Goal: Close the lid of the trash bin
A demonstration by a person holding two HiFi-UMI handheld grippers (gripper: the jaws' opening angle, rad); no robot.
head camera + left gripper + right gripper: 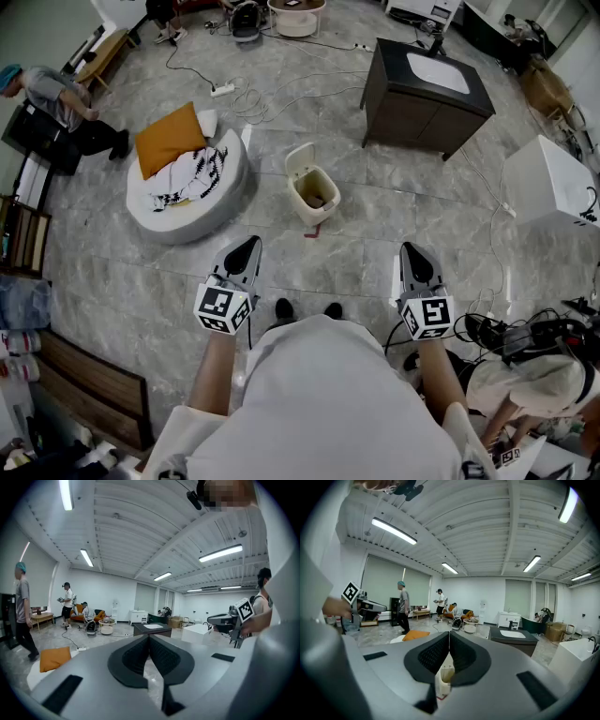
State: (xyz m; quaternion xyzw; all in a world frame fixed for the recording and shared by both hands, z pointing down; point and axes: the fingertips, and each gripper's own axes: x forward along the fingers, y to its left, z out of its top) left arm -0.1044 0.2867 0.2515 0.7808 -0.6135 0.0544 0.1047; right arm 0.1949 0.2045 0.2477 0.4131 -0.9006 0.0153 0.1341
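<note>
A small cream trash bin (314, 195) stands on the marble floor ahead of me, its lid (299, 157) tipped up at the back and something brown inside. My left gripper (249, 245) hovers short of the bin, to its lower left, jaws shut on nothing. At the lower right, about as far from the bin, my right gripper (412, 250) is also shut and empty. In the right gripper view the bin (444, 675) shows low down past the closed jaws (449, 635). The left gripper view shows only floor beyond its closed jaws (149, 637).
A round grey cushion bed (218, 204) with an orange pillow (169, 138) lies left of the bin. A dark sink cabinet (424, 92) stands behind it to the right, a white box (553, 178) at far right. Cables and a power strip (223, 91) trail across the floor. A person (56, 94) stands far left.
</note>
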